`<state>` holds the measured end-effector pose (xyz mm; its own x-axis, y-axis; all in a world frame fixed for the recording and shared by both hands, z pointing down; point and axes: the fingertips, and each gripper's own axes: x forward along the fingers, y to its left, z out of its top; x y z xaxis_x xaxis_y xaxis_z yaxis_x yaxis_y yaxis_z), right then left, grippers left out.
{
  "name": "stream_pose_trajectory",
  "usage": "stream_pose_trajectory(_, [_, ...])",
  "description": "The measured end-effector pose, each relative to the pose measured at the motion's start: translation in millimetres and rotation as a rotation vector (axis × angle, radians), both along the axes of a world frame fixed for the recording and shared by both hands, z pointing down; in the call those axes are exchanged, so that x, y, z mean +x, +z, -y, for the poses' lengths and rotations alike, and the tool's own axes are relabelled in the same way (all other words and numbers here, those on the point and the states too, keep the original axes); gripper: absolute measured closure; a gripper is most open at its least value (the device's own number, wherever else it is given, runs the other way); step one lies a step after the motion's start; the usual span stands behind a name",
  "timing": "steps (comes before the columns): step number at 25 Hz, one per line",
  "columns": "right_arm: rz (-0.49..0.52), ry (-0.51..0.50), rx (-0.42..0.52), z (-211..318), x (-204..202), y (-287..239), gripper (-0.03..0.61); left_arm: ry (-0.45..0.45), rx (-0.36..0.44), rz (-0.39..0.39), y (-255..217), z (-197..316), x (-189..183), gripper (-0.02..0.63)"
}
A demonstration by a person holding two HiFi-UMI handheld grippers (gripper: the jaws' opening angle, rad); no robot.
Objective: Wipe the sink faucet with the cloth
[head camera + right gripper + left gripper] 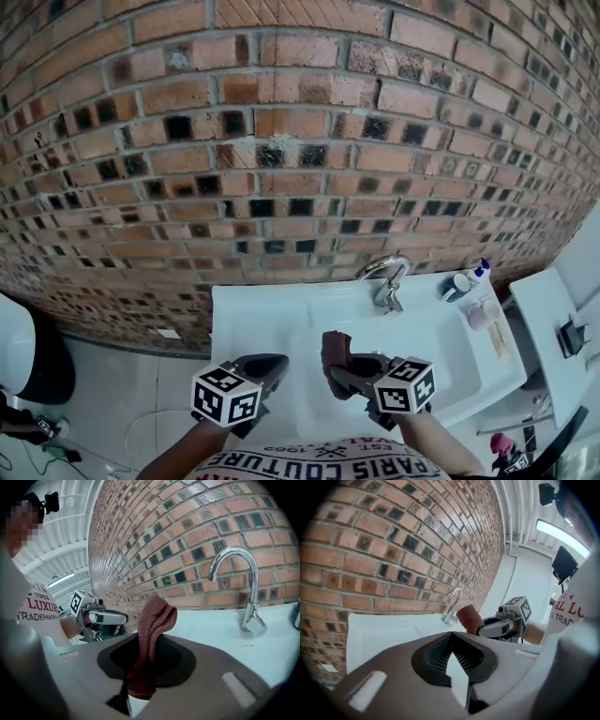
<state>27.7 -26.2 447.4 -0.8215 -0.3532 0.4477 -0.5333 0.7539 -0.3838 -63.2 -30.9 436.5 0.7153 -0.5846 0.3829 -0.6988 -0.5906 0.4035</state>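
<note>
Brick wall (281, 141) rises behind a white sink (262, 323), and the curved metal faucet (387, 277) stands at the back edge of this sink. Over the front edge, the left gripper (267, 364) has its jaws closed on nothing. The right gripper (345, 367) beside it clamps a reddish-brown cloth (335, 347), well apart from the faucet.

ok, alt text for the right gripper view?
The right gripper has its fingers shut on a reddish-brown cloth that stands up between them. Beyond it, a chrome faucet rises from a white sink against a brick wall; the left gripper is at left.
</note>
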Motion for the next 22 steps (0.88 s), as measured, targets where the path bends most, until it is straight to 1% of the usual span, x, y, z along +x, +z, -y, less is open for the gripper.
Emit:
stream_pose_trajectory(2, [0.007, -0.017, 0.0, -8, -3, -1, 0.491, 0.0, 0.01, 0.018, -2, -5, 1, 0.609])
stream_pose_trajectory(8, [0.01, -0.028, 0.021, -19, -3, -3, 0.491, -0.001, 0.013, 0.035, -3, -15, 4, 0.609])
stream_pose_trajectory(15, [0.027, -0.024, 0.01, -30, 0, 0, 0.491, 0.018, 0.011, 0.047, -2, -25, 16, 0.609])
stream_pose_trajectory(22, [0.043, -0.016, 0.018, -32, 2, -4, 0.491, 0.017, 0.019, 0.054, -5, -30, 19, 0.609])
